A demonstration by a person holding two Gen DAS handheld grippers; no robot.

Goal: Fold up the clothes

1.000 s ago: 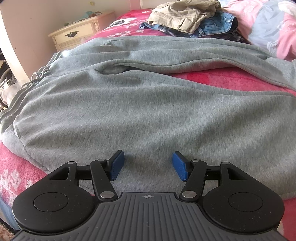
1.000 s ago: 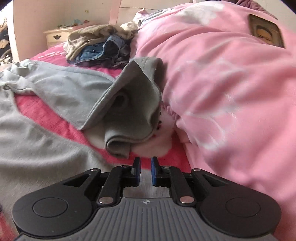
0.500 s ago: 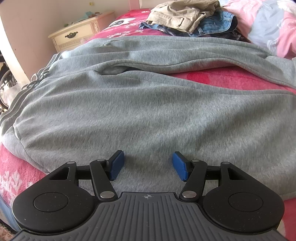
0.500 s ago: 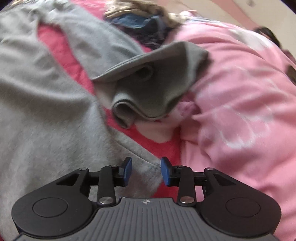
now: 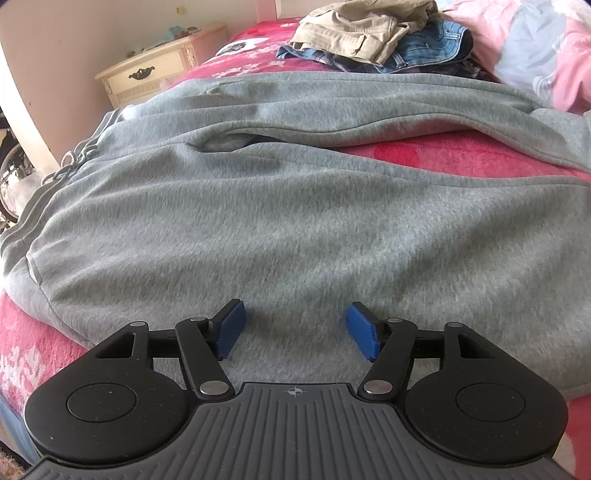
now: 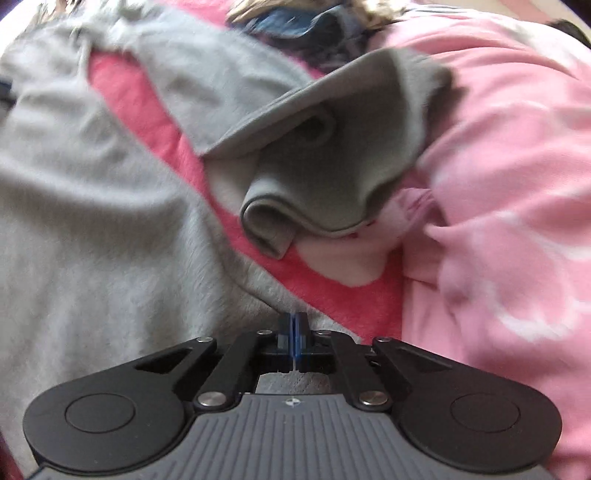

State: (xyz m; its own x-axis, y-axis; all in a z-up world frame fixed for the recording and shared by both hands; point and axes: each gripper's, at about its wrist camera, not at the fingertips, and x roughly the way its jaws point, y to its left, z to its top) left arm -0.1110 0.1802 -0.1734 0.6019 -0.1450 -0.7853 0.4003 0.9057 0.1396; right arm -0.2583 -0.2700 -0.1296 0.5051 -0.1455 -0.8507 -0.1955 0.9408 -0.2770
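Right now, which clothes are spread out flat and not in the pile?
The grey sweatpants. They lie spread across the red blanket, while the tan trousers and blue jeans sit crumpled in a heap behind.

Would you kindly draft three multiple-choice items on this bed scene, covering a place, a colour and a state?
1. Where is the heap of clothes?
A. beyond the grey sweatpants
B. on the nightstand
C. under the left tongs

2. What colour is the blanket under the sweatpants?
A. green
B. red-pink
C. white

3. How do the right tongs stand?
A. wide open
B. out of view
C. shut at the sweatpants' edge

Answers: 1 A, the heap lies farther up the bed; 2 B, red-pink shows between the legs; 3 C, the blue pads meet.
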